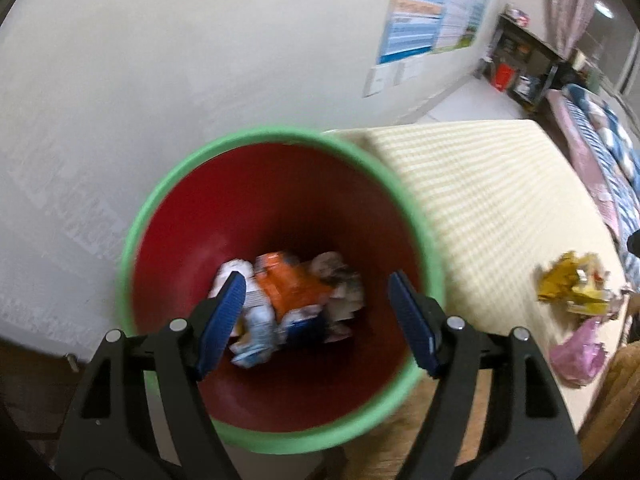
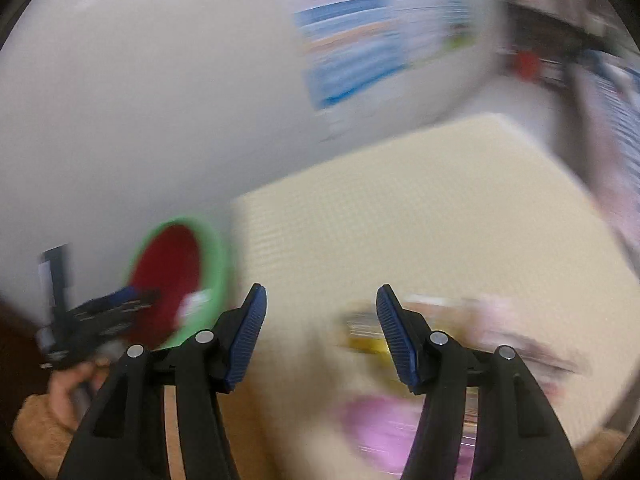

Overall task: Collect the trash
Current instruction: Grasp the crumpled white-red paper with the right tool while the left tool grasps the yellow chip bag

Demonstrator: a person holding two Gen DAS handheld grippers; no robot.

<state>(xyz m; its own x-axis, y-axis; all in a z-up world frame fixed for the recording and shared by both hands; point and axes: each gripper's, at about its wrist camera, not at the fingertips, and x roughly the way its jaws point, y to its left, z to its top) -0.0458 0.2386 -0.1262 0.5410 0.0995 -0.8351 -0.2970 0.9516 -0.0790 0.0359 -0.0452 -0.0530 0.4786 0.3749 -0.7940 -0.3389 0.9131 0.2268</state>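
Directly beneath the left gripper (image 1: 316,304), whose blue pads are spread apart with nothing clamped, crumpled orange, white and blue wrappers (image 1: 288,300) are seen at the bottom of a round red bin with a green rim (image 1: 280,136). Ahead of the right gripper (image 2: 320,328), likewise released and empty, a yellow wrapper (image 1: 572,284) and a pink plastic bag (image 1: 576,356) are left on the pale woven mat (image 1: 500,200). A poster (image 1: 424,8) is hung on the white wall.
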